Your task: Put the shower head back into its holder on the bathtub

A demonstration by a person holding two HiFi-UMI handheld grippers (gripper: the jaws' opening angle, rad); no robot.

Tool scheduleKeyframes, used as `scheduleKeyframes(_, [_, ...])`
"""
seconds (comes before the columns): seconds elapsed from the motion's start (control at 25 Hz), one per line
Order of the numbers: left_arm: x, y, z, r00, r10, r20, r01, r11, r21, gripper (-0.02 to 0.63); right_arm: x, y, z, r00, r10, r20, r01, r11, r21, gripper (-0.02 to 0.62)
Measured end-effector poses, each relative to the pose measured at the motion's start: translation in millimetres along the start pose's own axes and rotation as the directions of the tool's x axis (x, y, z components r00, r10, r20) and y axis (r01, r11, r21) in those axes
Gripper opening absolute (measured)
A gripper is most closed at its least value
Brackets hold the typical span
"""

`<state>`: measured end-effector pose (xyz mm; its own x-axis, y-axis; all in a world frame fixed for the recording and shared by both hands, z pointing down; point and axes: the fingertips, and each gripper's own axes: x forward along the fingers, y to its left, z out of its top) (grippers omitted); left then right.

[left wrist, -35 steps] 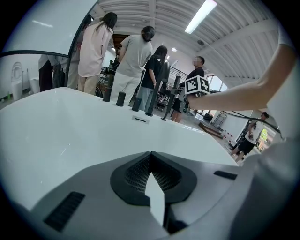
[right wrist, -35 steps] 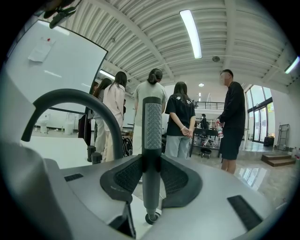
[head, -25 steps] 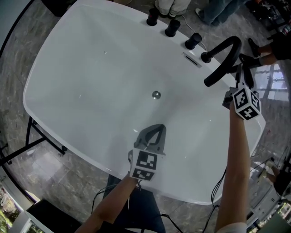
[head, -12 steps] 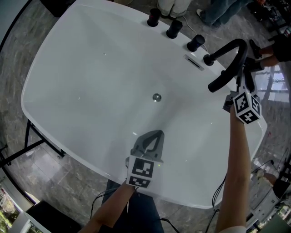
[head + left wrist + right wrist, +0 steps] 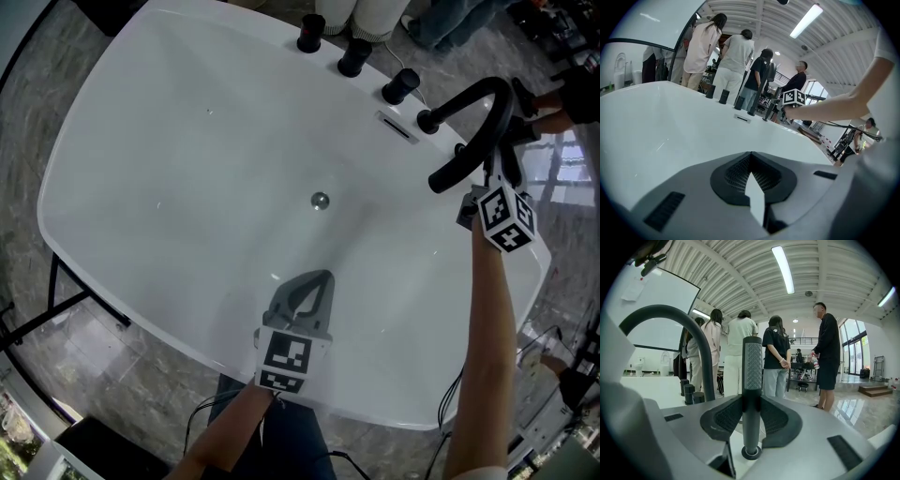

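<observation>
Both jaws of the right tool [image 5: 751, 409] are closed on the shower head [image 5: 752, 371], a slim black wand that stands upright between the ribbed pads. Its textured upper part rises above the pads. Its lower end meets a round black holder ring [image 5: 751, 453] on the white rim of the bathtub [image 5: 187, 169]. I cannot tell whether the wand is fully seated there. Just beside it, a tall black arched faucet spout [image 5: 473, 98] curves over toward the basin. Along the same rim stand three black knobs [image 5: 356, 56], and a narrow slot plate [image 5: 397, 127] lies between the knobs and the spout.

At the near side of the basin, the left tool [image 5: 751, 161] hangs above the white surface, well apart from the wand. Its jaws are pressed together with nothing between them. A small metal drain [image 5: 321, 200] sits in the middle of the basin, between the two tools. The bathtub rests on a black frame [image 5: 84, 291] over a grey stone floor [image 5: 56, 84]. Several people [image 5: 740, 352] stand beyond the far rim.
</observation>
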<state>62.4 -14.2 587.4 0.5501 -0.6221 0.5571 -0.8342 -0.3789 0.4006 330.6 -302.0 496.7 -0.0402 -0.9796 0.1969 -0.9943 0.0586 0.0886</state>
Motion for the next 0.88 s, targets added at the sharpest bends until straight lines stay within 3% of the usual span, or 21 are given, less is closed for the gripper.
scheduleKeyframes(0.88, [1.4, 8.2, 4.8, 1.0, -0.003, 0.018, 0.003, 1.0, -0.012, 0.002, 9.3, -8.2, -15.1, 0.999, -0.032, -0.025, 0.033, 0.999, 0.034, 0.124])
